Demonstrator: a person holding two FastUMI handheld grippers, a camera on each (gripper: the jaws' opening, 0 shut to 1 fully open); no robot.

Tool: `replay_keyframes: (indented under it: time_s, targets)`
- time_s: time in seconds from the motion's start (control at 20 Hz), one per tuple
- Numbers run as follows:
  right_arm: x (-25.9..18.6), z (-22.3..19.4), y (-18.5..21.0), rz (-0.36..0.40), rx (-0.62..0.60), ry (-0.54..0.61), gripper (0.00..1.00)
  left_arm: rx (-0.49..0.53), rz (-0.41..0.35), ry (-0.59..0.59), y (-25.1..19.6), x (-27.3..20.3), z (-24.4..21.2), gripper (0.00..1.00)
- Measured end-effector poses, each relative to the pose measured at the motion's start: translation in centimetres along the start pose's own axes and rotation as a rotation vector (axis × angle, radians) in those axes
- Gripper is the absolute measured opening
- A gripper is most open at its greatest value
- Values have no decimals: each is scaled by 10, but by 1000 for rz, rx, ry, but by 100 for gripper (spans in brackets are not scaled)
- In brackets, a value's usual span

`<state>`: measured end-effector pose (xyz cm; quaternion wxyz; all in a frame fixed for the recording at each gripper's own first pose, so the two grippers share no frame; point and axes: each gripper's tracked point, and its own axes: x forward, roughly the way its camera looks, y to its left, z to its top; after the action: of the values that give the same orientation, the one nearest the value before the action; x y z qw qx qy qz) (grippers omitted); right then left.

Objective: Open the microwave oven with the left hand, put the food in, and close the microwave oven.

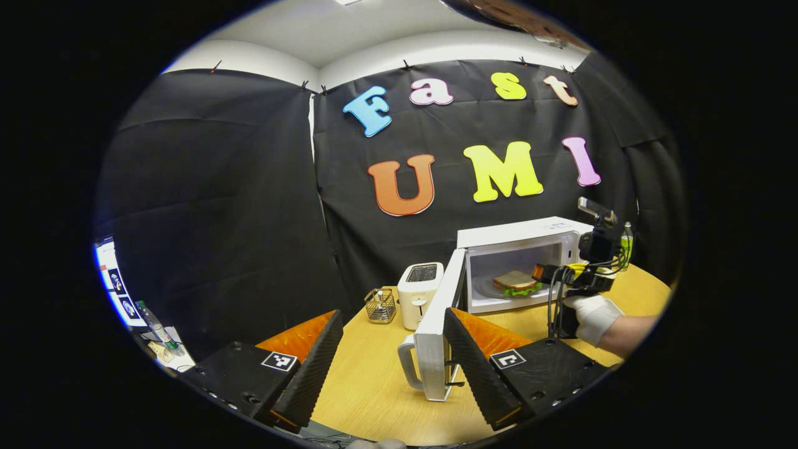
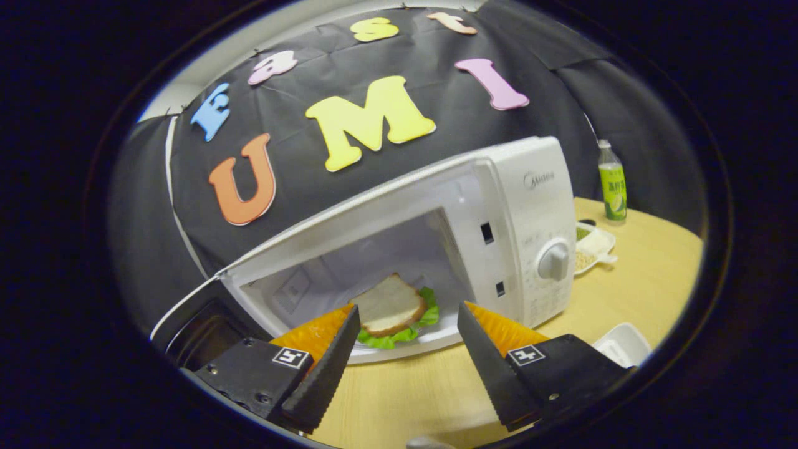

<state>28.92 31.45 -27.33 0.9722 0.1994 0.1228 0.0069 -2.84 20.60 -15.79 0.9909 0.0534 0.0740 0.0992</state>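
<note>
A white microwave (image 1: 520,234) (image 2: 530,206) stands on the wooden table with its door (image 1: 439,330) swung wide open. A sandwich (image 1: 516,282) (image 2: 393,307) with lettuce lies on the turntable inside. My left gripper (image 1: 394,333) is open, and the door's edge stands between its fingers, close to the right one. My right gripper (image 2: 408,327) is open and empty just in front of the oven's mouth, the sandwich beyond its fingertips. In the left gripper view the right gripper (image 1: 570,277) and a gloved hand (image 1: 593,317) show before the oven.
A white toaster (image 1: 419,293) and a small wire basket (image 1: 380,305) stand left of the microwave. A green bottle (image 2: 612,182) and a small dish (image 2: 592,244) stand right of it. A white tray (image 2: 623,344) lies near the table's front right.
</note>
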Motion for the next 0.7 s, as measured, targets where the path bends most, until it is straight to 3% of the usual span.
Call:
replay_keyframes:
  time_s: [0.05,0.15,0.2,0.35,0.4,0.6,0.65,0.7]
  targets:
    - [-15,15,1,18,-39,-7,91,-5,-7,-4,-2,-1,4,96]
    - [-48,45,-5,40,-133,-22,91,-18,-25,-6,-11,-4,10,96]
    - [-64,61,-9,46,-165,-30,100,-25,-37,-11,-14,-5,13,96]
    - [-111,105,-30,50,-247,-58,100,-32,-70,-18,-25,-6,22,96]
    - [-127,121,-37,52,-262,-66,91,-33,-84,-26,-32,-6,26,96]
    - [-185,176,-75,23,-305,-96,92,-24,-129,-57,-46,-3,43,96]
    - [-196,184,-84,15,-315,-99,100,-25,-138,-60,-50,-1,46,96]
    - [-206,192,-92,9,-332,-102,91,-29,-147,-66,-54,0,48,96]
